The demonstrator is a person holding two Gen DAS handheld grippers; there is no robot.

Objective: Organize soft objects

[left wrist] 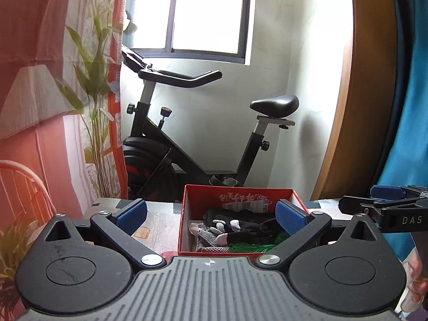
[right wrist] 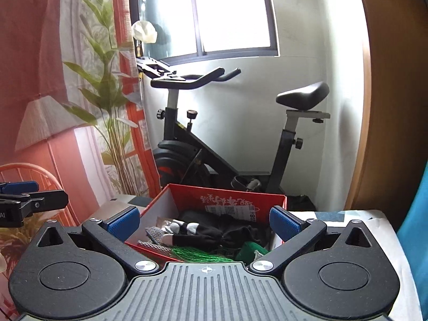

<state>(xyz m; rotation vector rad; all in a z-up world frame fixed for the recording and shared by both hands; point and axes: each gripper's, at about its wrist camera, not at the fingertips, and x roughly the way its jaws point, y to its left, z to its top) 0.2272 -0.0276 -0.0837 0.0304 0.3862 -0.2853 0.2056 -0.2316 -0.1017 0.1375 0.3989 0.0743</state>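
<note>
A red cardboard box (left wrist: 235, 198) (right wrist: 227, 198) stands on the table ahead of both grippers. Inside lie black gloves with grey fingertips (left wrist: 235, 231) (right wrist: 195, 234), a grey knitted piece (left wrist: 211, 240) (right wrist: 156, 236), shiny green tinsel (left wrist: 251, 247) (right wrist: 198, 254) and a green soft item (right wrist: 251, 250). My left gripper (left wrist: 211, 215) is open, raised in front of the box, nothing between its blue pads (left wrist: 290, 215). My right gripper (right wrist: 204, 223) is open too and holds nothing. Each gripper shows at the edge of the other's view, the right gripper (left wrist: 385, 203) and the left gripper (right wrist: 24, 198).
A black exercise bike (left wrist: 187, 139) (right wrist: 235, 139) stands behind the table under a window (left wrist: 206, 13). A printed curtain (left wrist: 53, 80) with plants and a lamp hangs at left. A wooden panel (left wrist: 355, 107) and blue cloth (left wrist: 412, 133) are at right. The patterned tabletop (left wrist: 157, 222) surrounds the box.
</note>
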